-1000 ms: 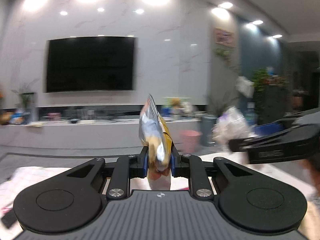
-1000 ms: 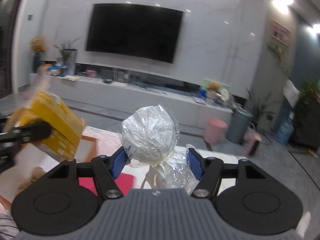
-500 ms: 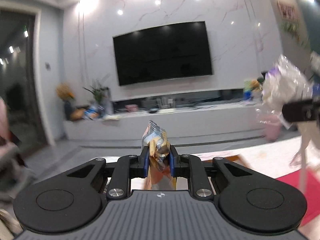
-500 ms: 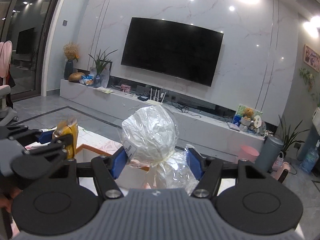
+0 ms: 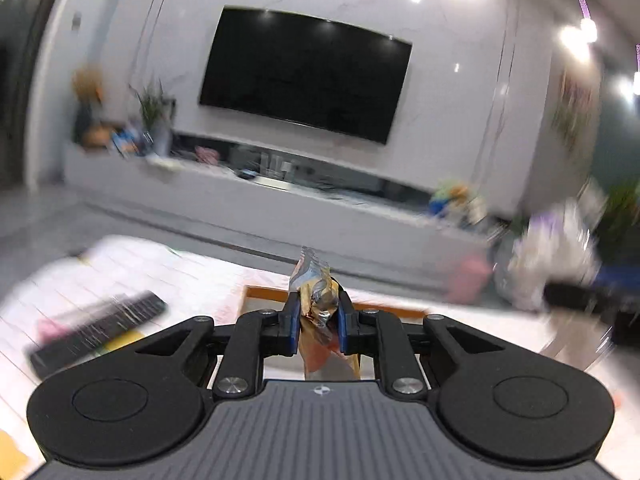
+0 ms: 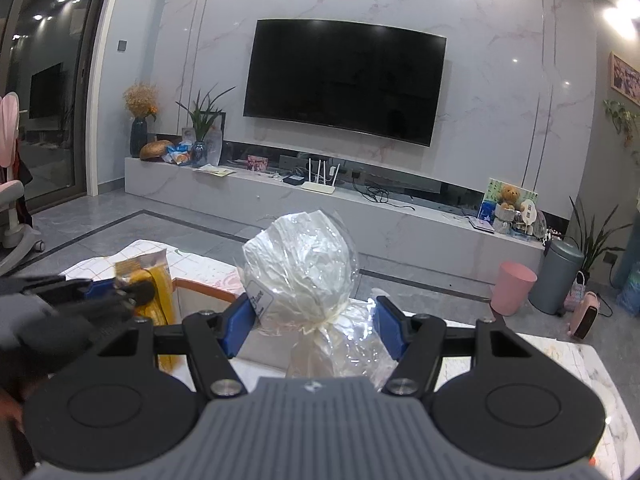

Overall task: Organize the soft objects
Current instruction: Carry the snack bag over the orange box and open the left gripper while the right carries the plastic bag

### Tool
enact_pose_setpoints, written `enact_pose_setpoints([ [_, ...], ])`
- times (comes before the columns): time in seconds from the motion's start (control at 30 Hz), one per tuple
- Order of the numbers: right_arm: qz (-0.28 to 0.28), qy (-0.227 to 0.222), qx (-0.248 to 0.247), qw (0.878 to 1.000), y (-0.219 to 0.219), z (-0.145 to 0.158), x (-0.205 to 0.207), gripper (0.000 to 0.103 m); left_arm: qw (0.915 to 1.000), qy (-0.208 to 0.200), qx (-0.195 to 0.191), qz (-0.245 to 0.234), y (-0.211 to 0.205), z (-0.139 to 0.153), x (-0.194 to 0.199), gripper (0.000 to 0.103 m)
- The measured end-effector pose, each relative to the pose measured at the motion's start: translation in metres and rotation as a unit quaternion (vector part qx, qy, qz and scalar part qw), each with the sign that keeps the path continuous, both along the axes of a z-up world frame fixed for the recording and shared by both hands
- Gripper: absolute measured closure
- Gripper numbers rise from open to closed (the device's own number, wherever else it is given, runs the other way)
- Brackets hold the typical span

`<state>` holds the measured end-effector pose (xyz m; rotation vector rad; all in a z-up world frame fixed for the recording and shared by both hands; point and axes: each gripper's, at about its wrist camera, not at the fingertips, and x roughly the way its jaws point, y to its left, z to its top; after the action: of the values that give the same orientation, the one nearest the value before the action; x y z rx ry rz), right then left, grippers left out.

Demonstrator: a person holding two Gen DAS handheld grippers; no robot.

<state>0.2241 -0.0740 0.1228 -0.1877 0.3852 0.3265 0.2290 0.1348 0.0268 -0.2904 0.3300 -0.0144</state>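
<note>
Both grippers have swung across the room since a second ago, so the wall television (image 6: 344,80) now sits near the middle of each view and the tabletop (image 6: 560,356) fills more of the foreground. Left gripper (image 5: 318,322) has its blue-padded fingers (image 5: 291,322) nearly together, clamped on a crinkled yellow and silver snack packet (image 5: 316,294) that stands upright between them, above an orange-rimmed box (image 5: 264,294) on the tabletop. Right gripper (image 6: 316,326) has its fingers (image 6: 239,324) about half open, pressed on either side of a clear plastic bag (image 6: 300,268) stuffed with white material and tied with a pale ribbon; the bag stands upright, held over the near edge of the tabletop. From the right wrist view the left gripper appears at the left edge, blurred, with the yellow packet just beside the bag. A dark remote control (image 5: 100,328) lies on the tabletop toward its left edge.
</note>
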Motion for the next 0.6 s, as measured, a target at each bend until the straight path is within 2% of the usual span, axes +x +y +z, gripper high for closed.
enact_pose_setpoints([
  [0.17, -0.002, 0.008, 0.002, 1.000, -0.001, -0.003, 0.000, 0.039, 0.9989, -0.023, -0.037, 0.015, 0.031, 0.003, -0.012, 0.084],
  [0.27, 0.001, 0.009, 0.000, 1.000, -0.003, -0.003, -0.001, 0.039, 0.9989, -0.022, -0.026, 0.031, 0.037, 0.006, -0.009, 0.084],
  [0.33, 0.003, 0.009, -0.001, 1.000, -0.003, -0.002, -0.001, 0.039, 0.9991, -0.018, 0.019, 0.035, 0.021, 0.009, -0.003, 0.084],
  [0.4, 0.005, 0.008, -0.001, 1.000, -0.004, -0.002, 0.001, 0.039, 0.9958, -0.013, 0.084, 0.033, 0.001, 0.009, 0.004, 0.084],
  [0.47, 0.007, 0.007, 0.004, 1.000, -0.005, -0.002, 0.001, 0.039, 0.9923, -0.017, 0.121, 0.019, -0.018, 0.007, 0.008, 0.084],
  [0.6, 0.017, -0.004, 0.018, 1.000, -0.009, 0.000, 0.003, 0.040, 0.9775, -0.017, 0.210, -0.007, -0.067, -0.004, 0.018, 0.085],
])
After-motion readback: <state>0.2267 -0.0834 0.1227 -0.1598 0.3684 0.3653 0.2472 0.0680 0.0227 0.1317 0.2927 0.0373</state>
